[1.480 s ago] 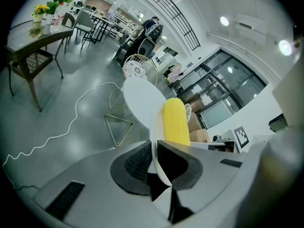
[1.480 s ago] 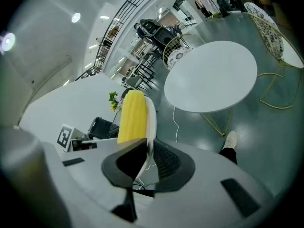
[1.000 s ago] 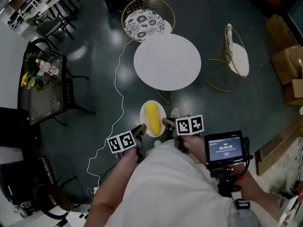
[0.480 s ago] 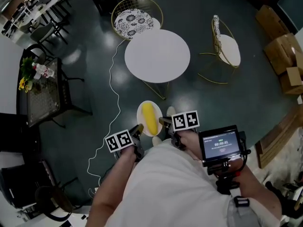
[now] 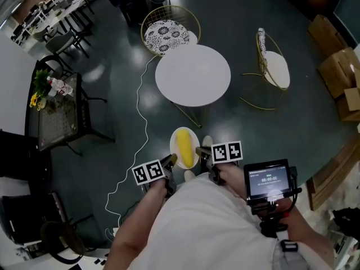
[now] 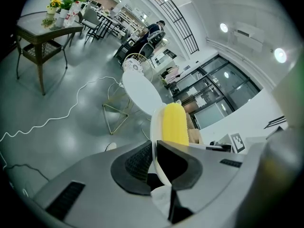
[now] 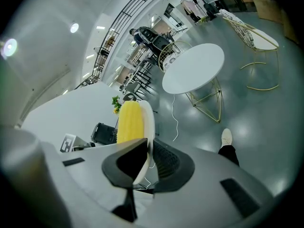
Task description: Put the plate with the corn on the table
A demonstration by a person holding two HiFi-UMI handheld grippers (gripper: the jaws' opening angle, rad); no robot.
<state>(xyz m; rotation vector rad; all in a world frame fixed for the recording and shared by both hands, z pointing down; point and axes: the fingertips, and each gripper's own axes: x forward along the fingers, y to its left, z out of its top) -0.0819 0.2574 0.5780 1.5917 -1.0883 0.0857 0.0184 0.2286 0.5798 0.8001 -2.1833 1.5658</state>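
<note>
The plate (image 5: 172, 145) with the corn (image 5: 184, 146) hangs over the dark floor on the near side of the round white table (image 5: 193, 75), apart from its top, carried between the two tongs. The left gripper (image 5: 170, 161) is clenched on the plate's left rim, and in the left gripper view its jaws (image 6: 154, 148) pinch the thin white edge with the yellow cob (image 6: 173, 125) lying lengthwise just beyond them. The right gripper (image 5: 200, 152) grips the opposite rim. The right gripper view shows its jaws (image 7: 146, 148) closed on the plate (image 7: 148, 118), with the corn (image 7: 129, 122) on the far side of the edge and the table (image 7: 194, 72) farther off. The only print on the tongs is the black-and-white square markers on the left cube (image 5: 148, 172) and the right cube (image 5: 226, 151). A small screen (image 5: 267, 180) at the near right shows a line of light digits, too small to read. A gold wire chair with a patterned cushion (image 5: 169, 30) stands just beyond the table and another gold chair (image 5: 274, 66) to its right. A white cable (image 5: 143, 145) snakes over the floor at left, near a dark side table (image 5: 53, 117) bearing yellow flowers (image 5: 38, 89). Cardboard boxes (image 5: 337, 66) sit at the far right.
</note>
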